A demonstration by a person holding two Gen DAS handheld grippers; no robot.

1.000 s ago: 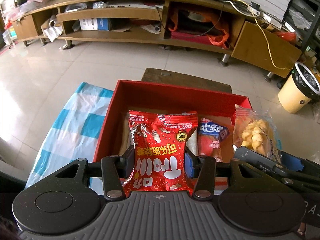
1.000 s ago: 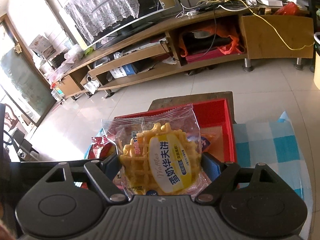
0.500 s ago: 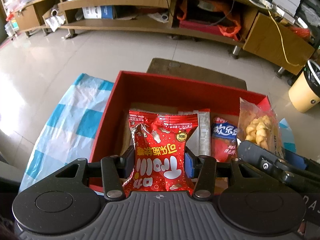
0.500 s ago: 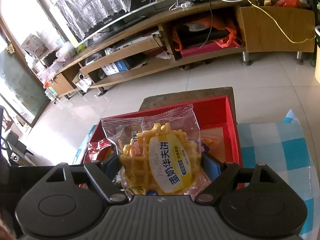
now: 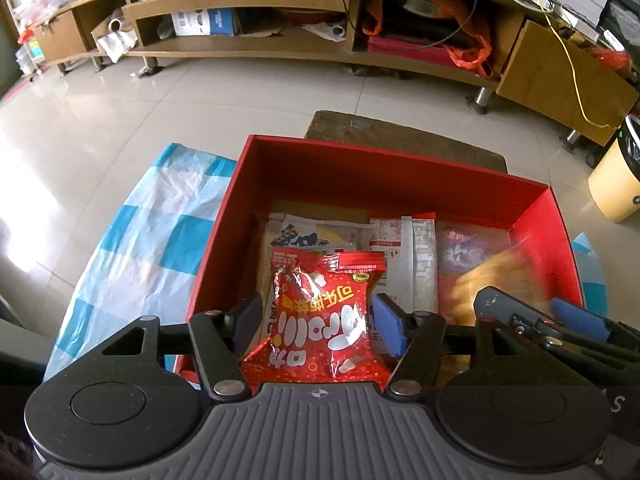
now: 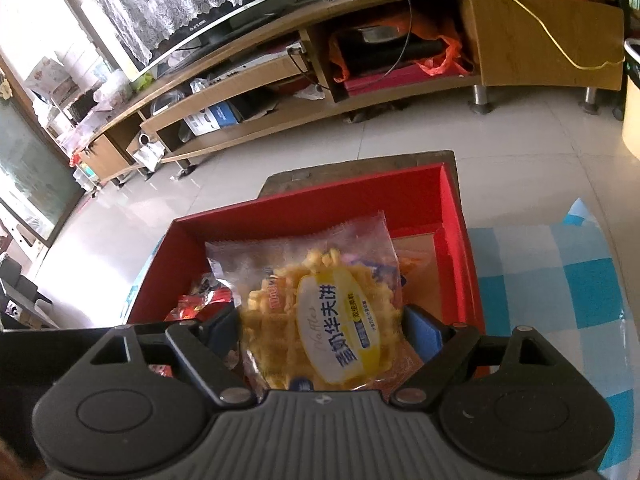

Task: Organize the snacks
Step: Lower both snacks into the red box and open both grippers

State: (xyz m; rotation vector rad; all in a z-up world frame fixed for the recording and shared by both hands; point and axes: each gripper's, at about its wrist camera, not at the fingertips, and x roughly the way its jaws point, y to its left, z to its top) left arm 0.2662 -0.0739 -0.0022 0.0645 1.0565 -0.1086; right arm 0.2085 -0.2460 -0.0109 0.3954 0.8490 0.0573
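Note:
My left gripper [image 5: 318,318] is shut on a red snack packet [image 5: 324,316] and holds it over the near left part of the red box [image 5: 384,168]. My right gripper [image 6: 324,330] is shut on a clear waffle packet with a yellow label [image 6: 320,312], over the right part of the same box [image 6: 304,204]. The waffle packet shows blurred in the left wrist view [image 5: 500,276], with the right gripper's blue pad [image 5: 580,320] beside it. Several flat snack packets [image 5: 352,232] lie on the box floor.
The box stands on a blue and white checked cloth [image 5: 152,240] over a small table. A wooden stool [image 5: 404,140] is just behind it. A long wooden TV cabinet [image 5: 320,12] lines the far wall. A yellow bin [image 5: 616,172] stands at the right.
Both grippers have moved forward and down toward the box with their packets. The waffle packet has tilted and blurs with motion. More of the box floor shows in the left wrist view.

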